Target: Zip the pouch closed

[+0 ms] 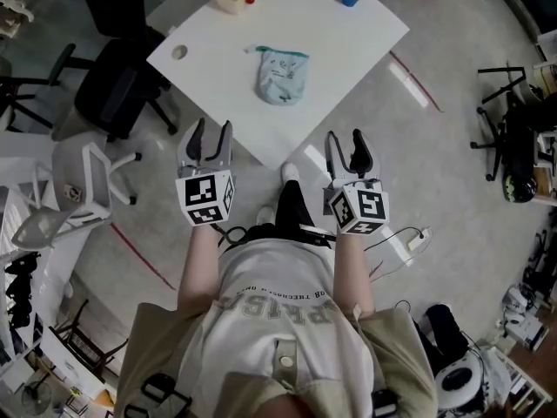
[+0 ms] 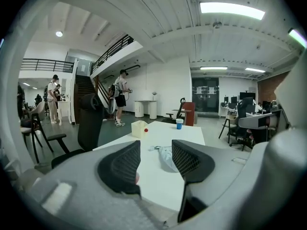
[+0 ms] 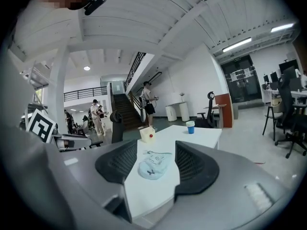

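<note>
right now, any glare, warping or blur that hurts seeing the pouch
Head view: even light, pouch sharp on the table, mild bending at the edges. Left gripper view: strong fisheye, ceiling lamp blown out, one jaw partly covers the pouch. Right gripper view: same fisheye, dark corners, pouch clear between the open jaws.

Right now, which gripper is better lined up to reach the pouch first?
Right, probably. Both are open and short of the table, but the pouch sits centred between the jaws of the right gripper in its own view; the left gripper sees it partly behind one jaw.
</note>
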The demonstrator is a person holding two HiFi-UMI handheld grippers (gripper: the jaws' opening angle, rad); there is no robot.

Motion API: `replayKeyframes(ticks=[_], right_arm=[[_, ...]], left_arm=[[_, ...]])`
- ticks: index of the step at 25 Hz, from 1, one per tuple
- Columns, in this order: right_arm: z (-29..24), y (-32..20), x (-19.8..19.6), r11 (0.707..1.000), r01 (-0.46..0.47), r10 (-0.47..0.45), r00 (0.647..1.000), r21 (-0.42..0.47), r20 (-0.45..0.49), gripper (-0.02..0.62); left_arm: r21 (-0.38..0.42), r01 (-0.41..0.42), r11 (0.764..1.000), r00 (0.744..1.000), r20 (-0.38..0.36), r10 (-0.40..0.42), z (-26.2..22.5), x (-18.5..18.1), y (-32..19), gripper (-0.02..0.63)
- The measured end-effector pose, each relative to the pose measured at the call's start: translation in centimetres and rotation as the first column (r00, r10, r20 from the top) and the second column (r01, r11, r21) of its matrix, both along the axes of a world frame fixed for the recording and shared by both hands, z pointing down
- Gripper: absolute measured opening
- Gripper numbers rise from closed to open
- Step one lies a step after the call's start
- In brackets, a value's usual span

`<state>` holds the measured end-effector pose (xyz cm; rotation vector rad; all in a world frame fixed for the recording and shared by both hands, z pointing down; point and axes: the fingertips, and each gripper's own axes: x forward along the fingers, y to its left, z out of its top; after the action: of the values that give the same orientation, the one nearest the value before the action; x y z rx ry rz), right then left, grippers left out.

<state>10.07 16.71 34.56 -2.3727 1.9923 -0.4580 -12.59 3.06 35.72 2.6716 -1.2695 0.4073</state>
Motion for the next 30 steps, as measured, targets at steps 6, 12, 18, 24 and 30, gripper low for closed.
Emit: replayKeyframes(ticks=[6, 12, 18, 24, 30], right_arm=[[0.2, -4.5, 3.6, 0.999, 0.039, -0.039, 0.999, 0.010, 0.029, 0.222], [0.9, -9.1, 8.0, 0.997, 0.080, -0.080, 0.996, -0.010, 0.035, 0.222], [1.4, -13.4, 11.0, 0.990, 0.142, -0.141, 0.989, -0.020, 0.040, 0.222], [2.5, -16.6, 12.7, 0.977, 0.209, -0.207, 0.977, -0.038, 0.041, 0.222], [3.9, -19.2, 13.6, 0.954, 0.283, -0.283, 0.959, -0.095, 0.010, 0.222]], left_arm=[[-0.016, -0.015, 1.000, 0.999, 0.034, 0.015, -0.3, 4.1, -3.7, 0.204], [-0.029, 0.016, 0.999, 0.998, 0.065, -0.014, 0.0, 7.5, -7.0, 0.204], [-0.046, 0.070, 0.996, 0.995, 0.080, -0.066, 0.9, 9.7, -9.8, 0.204], [-0.060, 0.101, 0.993, 0.989, 0.119, -0.093, 1.9, 10.5, -11.3, 0.204], [-0.099, 0.061, 0.993, 0.983, 0.181, -0.042, 4.0, 11.0, -12.7, 0.206]])
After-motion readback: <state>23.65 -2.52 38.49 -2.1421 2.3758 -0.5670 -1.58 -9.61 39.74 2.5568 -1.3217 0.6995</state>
